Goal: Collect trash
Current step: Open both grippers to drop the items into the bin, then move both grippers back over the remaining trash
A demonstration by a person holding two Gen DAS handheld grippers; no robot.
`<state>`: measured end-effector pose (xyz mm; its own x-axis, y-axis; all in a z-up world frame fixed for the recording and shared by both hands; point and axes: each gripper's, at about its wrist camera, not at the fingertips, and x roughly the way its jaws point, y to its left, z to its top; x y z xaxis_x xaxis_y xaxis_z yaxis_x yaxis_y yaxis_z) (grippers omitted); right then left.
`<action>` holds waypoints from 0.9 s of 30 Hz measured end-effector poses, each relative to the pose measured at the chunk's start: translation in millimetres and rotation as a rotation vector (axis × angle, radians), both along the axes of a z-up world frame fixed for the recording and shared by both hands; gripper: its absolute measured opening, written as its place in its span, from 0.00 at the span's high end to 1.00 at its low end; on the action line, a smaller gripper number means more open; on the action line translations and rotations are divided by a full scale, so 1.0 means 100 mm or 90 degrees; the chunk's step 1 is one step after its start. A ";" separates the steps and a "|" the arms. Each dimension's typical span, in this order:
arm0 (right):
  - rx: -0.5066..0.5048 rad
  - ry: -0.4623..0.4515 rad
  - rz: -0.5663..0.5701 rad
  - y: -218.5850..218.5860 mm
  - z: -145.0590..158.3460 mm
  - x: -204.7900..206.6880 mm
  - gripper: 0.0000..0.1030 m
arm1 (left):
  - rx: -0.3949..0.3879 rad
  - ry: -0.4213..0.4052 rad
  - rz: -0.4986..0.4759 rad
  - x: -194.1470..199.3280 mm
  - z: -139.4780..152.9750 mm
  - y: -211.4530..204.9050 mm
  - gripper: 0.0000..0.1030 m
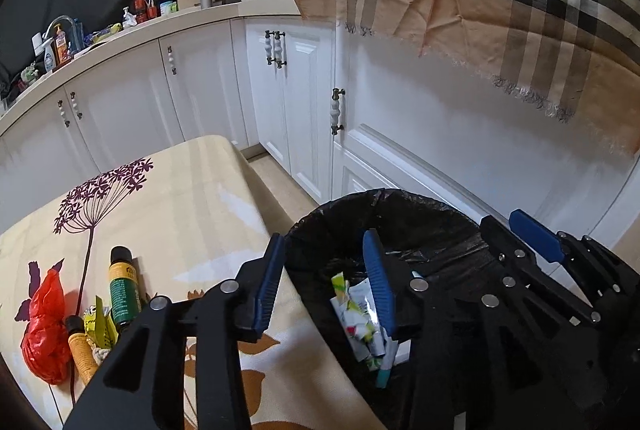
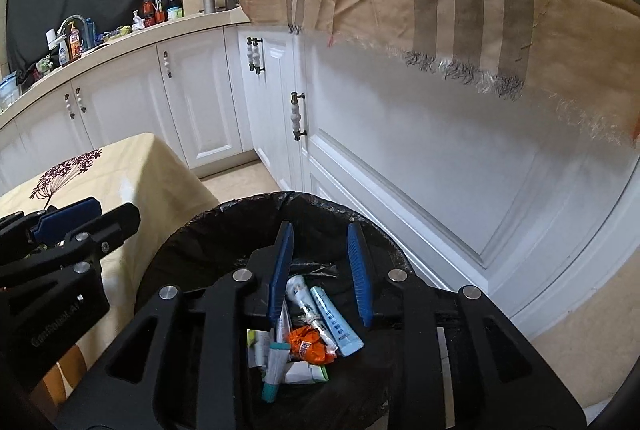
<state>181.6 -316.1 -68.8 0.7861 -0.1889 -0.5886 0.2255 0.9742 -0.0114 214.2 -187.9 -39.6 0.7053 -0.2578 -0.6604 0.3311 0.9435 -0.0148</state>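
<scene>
Our left hand-held gripper (image 1: 326, 286) hangs with its jaws parted and nothing between them, one finger over the worktop (image 1: 192, 197) edge, the other over the trash bin (image 1: 320, 230). Our right hand-held gripper (image 2: 320, 270) is narrowly parted and empty above the bin's black liner. Below its fingers lie tubes (image 2: 336, 322), an orange wrapper (image 2: 310, 344) and papers. Left of the left gripper, a red bag (image 1: 44, 330) and two small bottles (image 1: 122, 290) sit on the worktop.

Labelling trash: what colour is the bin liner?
Black bin liner; clearest in the right wrist view.
</scene>
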 end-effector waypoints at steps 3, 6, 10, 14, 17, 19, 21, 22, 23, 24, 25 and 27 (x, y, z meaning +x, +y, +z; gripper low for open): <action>-0.002 -0.002 0.003 0.05 0.06 -0.04 0.72 | -0.006 -0.001 0.005 -0.02 0.05 0.07 0.57; -0.002 -0.004 0.012 0.14 0.12 -0.09 0.72 | -0.012 -0.008 0.016 -0.09 0.12 0.20 0.53; -0.002 -0.009 0.032 0.30 0.20 -0.17 0.70 | -0.013 -0.014 0.031 -0.19 0.17 0.40 0.50; 0.005 -0.009 0.062 0.55 0.25 -0.24 0.66 | -0.010 -0.018 0.061 -0.29 0.20 0.70 0.46; 0.008 -0.007 0.086 0.73 0.28 -0.27 0.66 | -0.008 -0.016 0.089 -0.35 0.20 0.96 0.44; 0.006 -0.004 0.104 0.87 0.28 -0.27 0.66 | -0.009 -0.012 0.111 -0.40 0.19 1.15 0.43; 0.005 -0.001 0.125 1.03 0.29 -0.27 0.66 | -0.010 -0.007 0.134 -0.44 0.18 1.34 0.43; 0.005 0.001 0.136 1.11 0.29 -0.27 0.66 | -0.009 -0.006 0.142 -0.46 0.17 1.41 0.43; 0.004 0.003 0.144 1.18 0.29 -0.28 0.66 | -0.007 -0.006 0.152 -0.48 0.17 1.49 0.43; 0.004 0.004 0.153 1.24 0.29 -0.27 0.66 | -0.006 -0.005 0.161 -0.50 0.16 1.58 0.43; 0.004 0.007 0.162 1.31 0.28 -0.26 0.66 | -0.005 -0.004 0.173 -0.52 0.15 1.68 0.43; 0.007 0.013 0.184 1.47 0.27 -0.23 0.66 | -0.003 -0.002 0.188 -0.54 0.14 1.80 0.43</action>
<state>158.5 -168.7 -42.1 0.7944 0.0477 -0.6055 -0.0615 0.9981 -0.0021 160.3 -7.9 -25.8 0.7525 -0.0445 -0.6570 0.0423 0.9989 -0.0192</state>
